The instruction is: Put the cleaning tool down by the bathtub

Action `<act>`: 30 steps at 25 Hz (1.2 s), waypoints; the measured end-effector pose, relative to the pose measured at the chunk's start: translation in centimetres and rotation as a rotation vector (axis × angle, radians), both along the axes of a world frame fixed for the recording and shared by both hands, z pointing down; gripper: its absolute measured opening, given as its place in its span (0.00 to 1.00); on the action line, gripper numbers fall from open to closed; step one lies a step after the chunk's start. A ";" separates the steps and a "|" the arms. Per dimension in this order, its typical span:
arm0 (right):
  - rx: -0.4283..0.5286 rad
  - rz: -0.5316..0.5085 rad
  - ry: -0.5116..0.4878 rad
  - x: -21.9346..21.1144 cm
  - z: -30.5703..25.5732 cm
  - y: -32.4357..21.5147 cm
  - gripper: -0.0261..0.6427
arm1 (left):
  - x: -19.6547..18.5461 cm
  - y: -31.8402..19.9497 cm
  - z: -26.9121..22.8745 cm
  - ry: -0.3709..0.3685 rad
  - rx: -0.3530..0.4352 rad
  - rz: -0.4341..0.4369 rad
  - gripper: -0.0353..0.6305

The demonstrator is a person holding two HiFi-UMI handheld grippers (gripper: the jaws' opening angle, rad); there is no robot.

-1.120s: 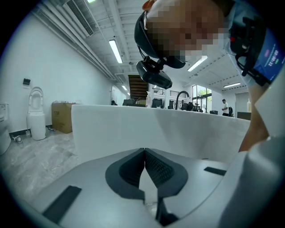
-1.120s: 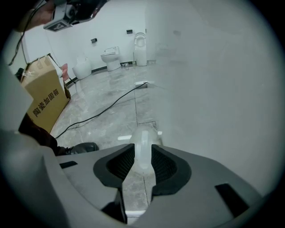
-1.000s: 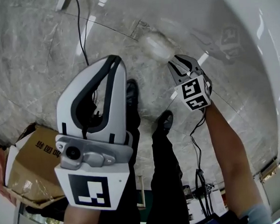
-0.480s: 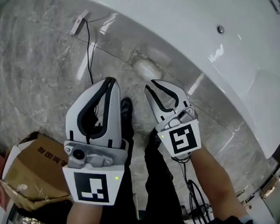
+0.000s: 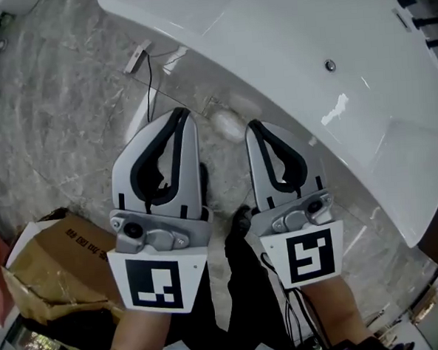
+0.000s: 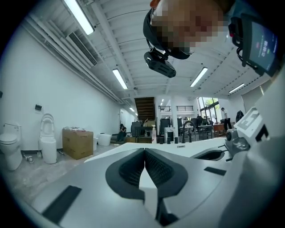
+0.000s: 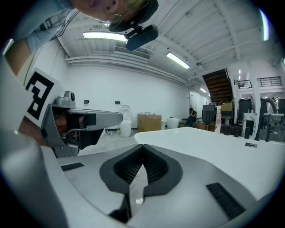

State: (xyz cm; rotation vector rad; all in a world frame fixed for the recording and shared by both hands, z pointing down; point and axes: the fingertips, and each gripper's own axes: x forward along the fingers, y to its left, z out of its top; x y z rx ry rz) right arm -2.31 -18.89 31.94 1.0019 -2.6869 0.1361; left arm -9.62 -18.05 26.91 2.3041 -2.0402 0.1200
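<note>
The pale, whitish oblong cleaning tool (image 5: 227, 121) lies on the grey marble-patterned floor (image 5: 60, 121), just beside the foot of the white glossy bathtub (image 5: 293, 48). It is too blurred to tell what kind of tool it is. Neither gripper touches it; both are held well above the floor, side by side in front of the person and pointing towards the tub.

The left gripper (image 5: 180, 114), white with black ribbed pads, has its jaws brought together at the tips, and the left gripper view shows nothing between them. The right gripper (image 5: 254, 124), of the same make, has just been closing its jaws; they now meet at the tips and nothing is between them either. Each gripper carries its white cube with black square markers near the hand.

A small grey-white power strip (image 5: 138, 57) lies on the floor near the tub's rounded end, with a thin black cable (image 5: 149, 93) running from it towards the person. A crumpled brown cardboard box (image 5: 54, 254) sits on the floor to the person's left. The toe of a dark shoe (image 5: 203, 177) shows between the two grippers, below the cleaning tool
</note>
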 end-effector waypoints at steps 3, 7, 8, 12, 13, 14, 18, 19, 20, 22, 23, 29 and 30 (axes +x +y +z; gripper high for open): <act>0.025 0.014 -0.013 -0.1 -0.8 0.1 0.06 | -0.1 0.2 -0.2 -0.001 0.004 0.002 0.08; 0.037 0.037 -0.034 -0.4 -0.7 0.5 0.06 | -0.6 1.1 0.9 -0.002 -0.015 -0.003 0.08; 0.036 0.038 -0.035 -0.5 -0.6 0.6 0.06 | -0.7 1.4 1.1 0.001 -0.020 -0.007 0.08; 0.035 0.037 -0.038 -0.7 -0.3 0.9 0.06 | -1.1 2.0 1.8 0.013 -0.038 -0.019 0.08; 0.036 0.037 -0.038 -0.7 -0.2 0.9 0.06 | -1.1 2.1 1.9 0.014 -0.039 -0.019 0.08; 0.037 0.037 -0.037 -0.8 -0.2 0.9 0.06 | -1.1 2.1 2.0 0.014 -0.039 -0.019 0.08; 0.039 0.050 -0.040 -1.0 0.0 0.6 0.06 | -0.9 1.7 2.1 0.016 -0.035 -0.012 0.08; 0.039 0.050 -0.043 -1.0 0.0 0.5 0.06 | -0.9 1.5 2.1 0.016 -0.033 -0.010 0.08; 0.040 0.048 -0.049 -1.1 0.0 0.5 0.06 | -0.8 1.4 2.1 0.016 -0.031 -0.008 0.08; 0.043 0.042 -0.058 -1.2 -0.1 0.4 0.06 | -0.7 1.2 2.1 0.017 -0.028 -0.003 0.08; 0.045 0.040 -0.059 -1.3 -0.1 0.3 0.06 | -0.7 1.1 2.2 0.017 -0.028 -0.001 0.08; 0.045 0.041 -0.064 -1.7 0.3 0.0 0.06 | -0.9 0.6 2.7 0.023 -0.031 0.004 0.08; 0.044 0.041 -0.064 -1.8 0.4 0.0 0.06 | -0.9 0.6 2.7 0.023 -0.030 0.006 0.08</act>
